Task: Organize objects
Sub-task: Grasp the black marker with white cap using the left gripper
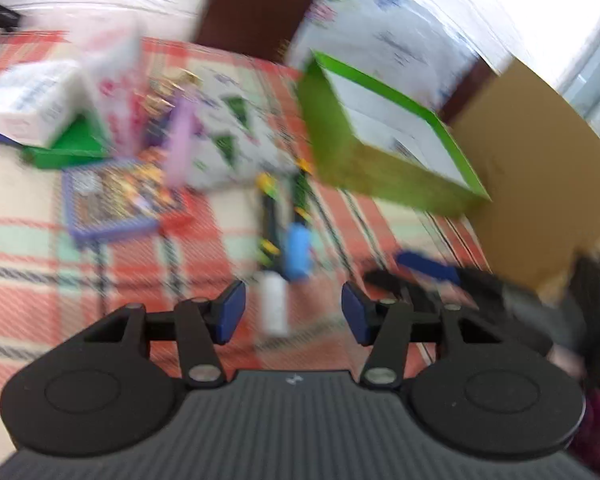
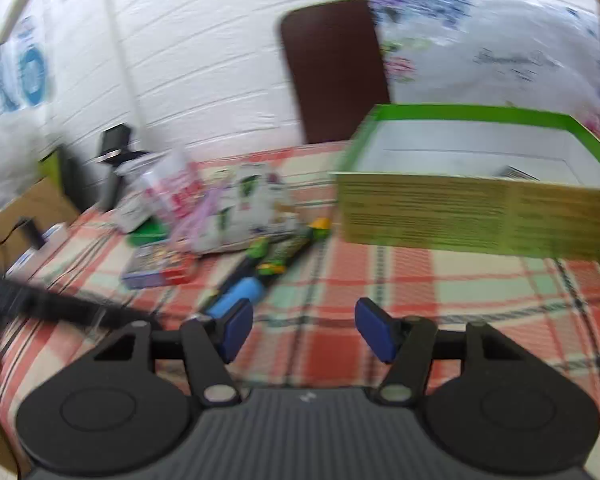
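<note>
Plaid cloth (image 2: 380, 276) in red, cream and pale green covers the tabletop, with a white-painted brick wall (image 2: 204, 80) and a dark brown chair back (image 2: 332, 68) behind; both views are motion-blurred, so no brand, label or writing can be read. An open green box (image 2: 476, 216) with a white interior stands at the far right of the cloth; a brown cardboard panel (image 1: 540, 168) lies beside it. Left of centre sits a loose heap: a white printed pouch (image 2: 252, 208), a white carton (image 1: 28, 104), a purple-framed card pack (image 1: 116, 204); nearer the camera lie dark pens with green and yellow bands (image 2: 284, 252), a blue cylinder (image 1: 298, 252) and a small white tube (image 1: 274, 304). Left gripper (image 1: 293, 312) has jaws parted, nothing between the pads, the white tube beyond them; right gripper (image 2: 304, 330) likewise has jaws parted and empty, above bare cloth.
</note>
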Demonstrator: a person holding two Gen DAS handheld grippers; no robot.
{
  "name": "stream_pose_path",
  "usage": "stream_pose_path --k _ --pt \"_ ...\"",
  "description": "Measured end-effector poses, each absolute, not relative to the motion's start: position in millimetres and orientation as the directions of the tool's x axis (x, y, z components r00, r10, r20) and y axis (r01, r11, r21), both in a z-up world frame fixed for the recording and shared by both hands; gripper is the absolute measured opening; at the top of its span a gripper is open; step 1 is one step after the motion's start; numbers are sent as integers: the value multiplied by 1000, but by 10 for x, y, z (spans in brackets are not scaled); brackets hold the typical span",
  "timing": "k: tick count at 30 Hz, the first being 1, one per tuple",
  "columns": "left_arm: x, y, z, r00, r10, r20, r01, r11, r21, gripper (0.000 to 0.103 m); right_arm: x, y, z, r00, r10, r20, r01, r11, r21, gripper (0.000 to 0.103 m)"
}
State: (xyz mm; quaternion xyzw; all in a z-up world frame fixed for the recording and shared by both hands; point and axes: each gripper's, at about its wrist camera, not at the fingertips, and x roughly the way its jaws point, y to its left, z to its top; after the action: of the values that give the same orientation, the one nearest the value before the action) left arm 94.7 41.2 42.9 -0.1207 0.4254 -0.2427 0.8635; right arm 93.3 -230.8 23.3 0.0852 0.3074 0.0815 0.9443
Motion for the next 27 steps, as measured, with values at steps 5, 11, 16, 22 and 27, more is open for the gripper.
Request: stream_pose_path --k 5,11,16,22,27 --pt "1228 347 504 515 -486 -706 287 874 -393 53 920 -1862 155 734 336 -590 -289 941 176 57" --pt "1547 -106 434 497 -406 -767 335 905 -262 47 989 -1445 90 698 390 -600 -422 902 95 52" --pt "1663 -121 199 486 -373 -790 276 923 -267 34 1123 -1612 1 697 337 -633 -326 935 138 49" --pt "1489 -108 230 506 -354 -787 252 933 -258 17 1211 -1513 -51 704 339 -624 -348 931 113 52" --pt "1155 12 428 565 -369 -738 222 929 -295 17 1008 -1481 -64 715 384 -585 -411 907 93 33"
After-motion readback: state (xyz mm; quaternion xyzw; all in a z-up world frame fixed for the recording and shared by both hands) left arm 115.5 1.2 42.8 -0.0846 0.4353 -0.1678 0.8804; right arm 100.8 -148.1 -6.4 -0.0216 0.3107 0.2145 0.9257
